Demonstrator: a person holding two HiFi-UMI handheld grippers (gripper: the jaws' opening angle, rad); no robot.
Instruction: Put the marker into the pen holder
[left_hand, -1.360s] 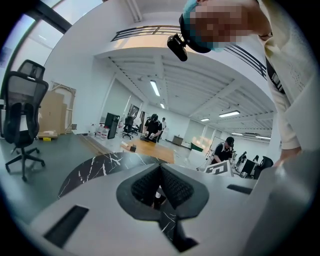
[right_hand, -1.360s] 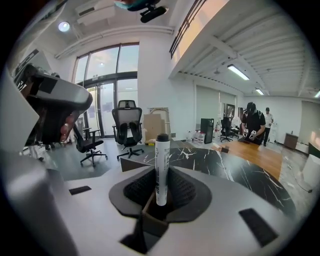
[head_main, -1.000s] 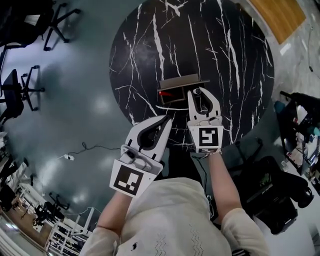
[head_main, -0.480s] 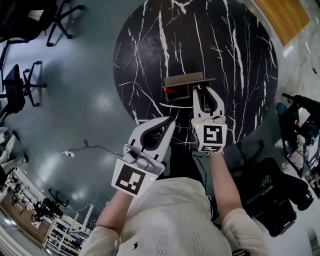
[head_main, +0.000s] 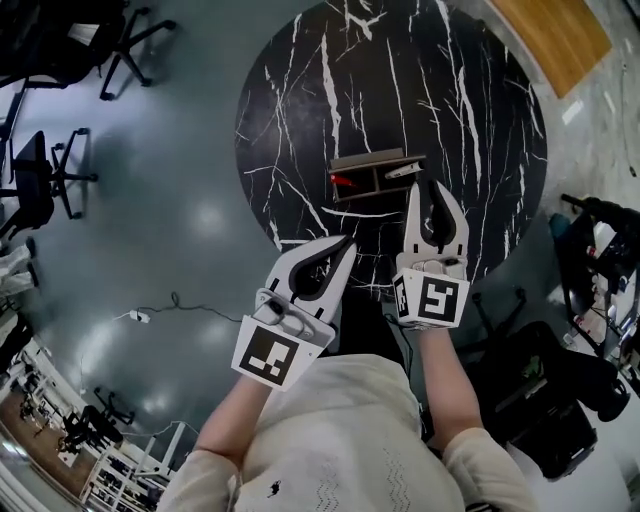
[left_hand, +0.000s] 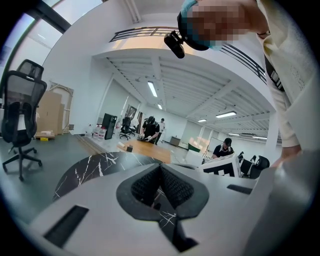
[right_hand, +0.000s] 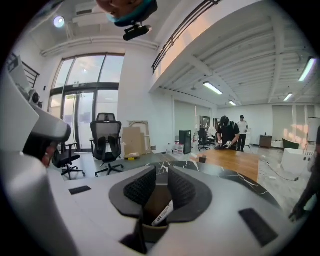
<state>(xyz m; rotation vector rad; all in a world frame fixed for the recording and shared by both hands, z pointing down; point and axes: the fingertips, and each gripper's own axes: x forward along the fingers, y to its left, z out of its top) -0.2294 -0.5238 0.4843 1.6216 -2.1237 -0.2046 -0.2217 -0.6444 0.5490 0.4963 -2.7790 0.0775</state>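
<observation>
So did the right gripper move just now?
Yes. The right gripper has pulled back from the pen holder, toward the person, leaving the marker inside.

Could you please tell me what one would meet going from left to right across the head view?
Office chair → floor cable → left gripper → right gripper → wooden flooring.

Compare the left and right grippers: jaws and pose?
Jaws: left gripper shut on nothing, right gripper open.
Pose: right gripper points at the pen holder, just short of it; left gripper sits farther back at the table edge, angled rightward.
Shared: both empty; the marker lies in the pen holder.
</observation>
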